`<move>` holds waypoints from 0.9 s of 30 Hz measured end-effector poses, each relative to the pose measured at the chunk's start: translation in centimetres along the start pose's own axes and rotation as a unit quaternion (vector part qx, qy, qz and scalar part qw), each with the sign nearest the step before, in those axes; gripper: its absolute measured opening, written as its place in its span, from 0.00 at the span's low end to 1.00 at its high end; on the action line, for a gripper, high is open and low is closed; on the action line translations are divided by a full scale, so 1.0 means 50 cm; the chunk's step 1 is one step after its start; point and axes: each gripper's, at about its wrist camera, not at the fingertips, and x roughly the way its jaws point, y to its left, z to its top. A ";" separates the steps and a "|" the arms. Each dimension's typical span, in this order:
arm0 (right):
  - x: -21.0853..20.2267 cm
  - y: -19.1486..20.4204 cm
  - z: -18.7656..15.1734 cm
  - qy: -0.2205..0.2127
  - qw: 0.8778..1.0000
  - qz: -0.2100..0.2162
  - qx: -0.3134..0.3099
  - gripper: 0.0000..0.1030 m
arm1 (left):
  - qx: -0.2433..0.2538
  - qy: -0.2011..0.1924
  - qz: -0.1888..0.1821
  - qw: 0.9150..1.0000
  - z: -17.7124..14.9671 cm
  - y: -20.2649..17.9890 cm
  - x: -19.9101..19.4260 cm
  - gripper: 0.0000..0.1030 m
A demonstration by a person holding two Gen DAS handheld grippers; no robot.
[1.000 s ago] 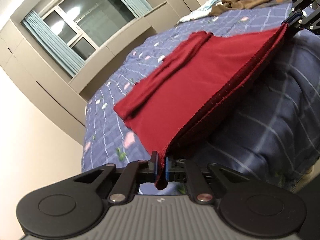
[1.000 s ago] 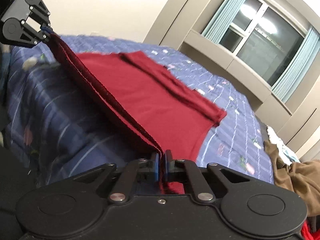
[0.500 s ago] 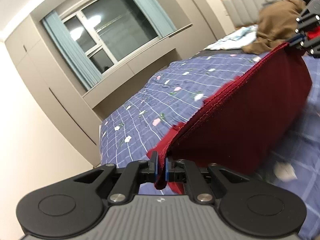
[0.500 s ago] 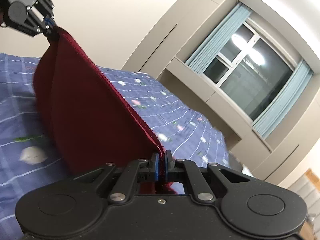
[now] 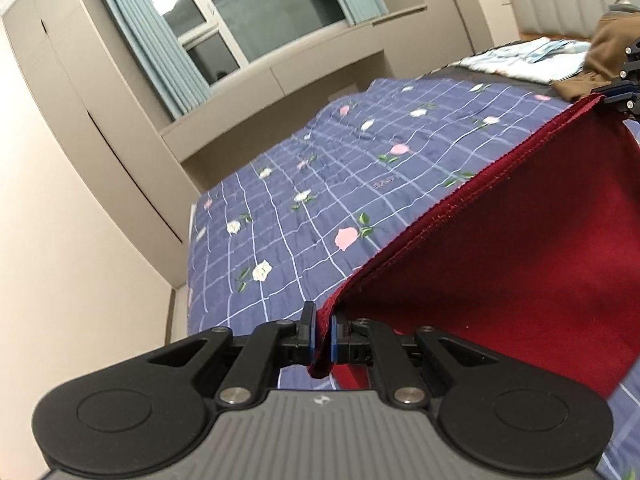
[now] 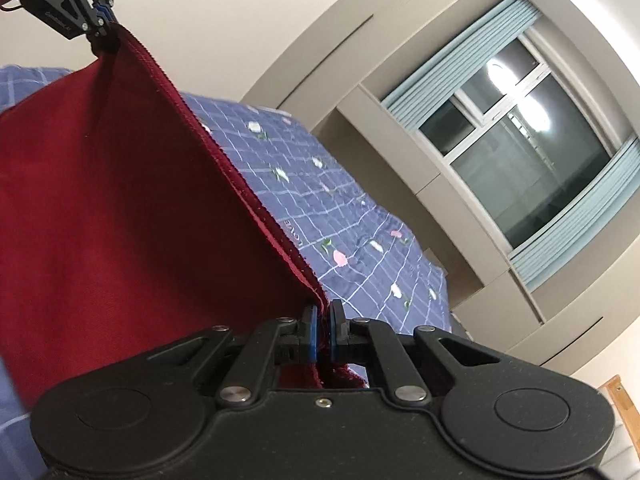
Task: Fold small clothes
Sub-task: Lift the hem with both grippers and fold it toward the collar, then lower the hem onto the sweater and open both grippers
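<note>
Left gripper (image 5: 321, 334) and right gripper (image 6: 323, 334) each pinched a hemmed corner of the red garment (image 5: 520, 248), stretched taut above the bed (image 5: 320, 184).

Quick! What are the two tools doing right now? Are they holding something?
Left tool: closed, pinching one corner of the red cloth.
Right tool: closed, pinching the other corner of the same cloth.

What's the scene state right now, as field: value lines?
garment: red cloth, hem stretched taut between both claws, body hanging below
left claw: shut on one hem corner
right claw: shut on the other hem corner
surface: bed with blue floral plaid cover, beneath the cloth
other clothes: brown garment near the headboard
background: window with blue curtains
</note>
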 end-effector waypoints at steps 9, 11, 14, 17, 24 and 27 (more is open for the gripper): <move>0.250 0.024 -0.002 0.071 0.996 0.049 0.008 0.05 | -0.046 0.082 -0.034 0.995 -0.006 0.009 0.230 0.06; 0.286 0.040 -0.008 0.086 0.994 0.060 0.014 0.05 | -0.064 0.101 -0.045 0.992 -0.020 0.011 0.268 0.07; 0.326 0.060 -0.021 0.102 0.992 0.072 0.018 0.05 | -0.079 0.116 -0.051 0.989 -0.039 0.010 0.309 0.07; 0.346 0.077 -0.033 0.111 0.991 0.078 0.018 0.05 | -0.081 0.123 -0.054 0.988 -0.051 0.004 0.328 0.07; 0.368 0.102 -0.053 0.119 0.990 0.077 0.021 0.08 | -0.099 0.128 -0.060 0.985 -0.053 0.001 0.359 0.11; 0.363 0.099 -0.053 0.114 0.991 0.061 0.024 0.30 | -0.103 0.135 -0.060 0.984 -0.049 0.006 0.357 0.26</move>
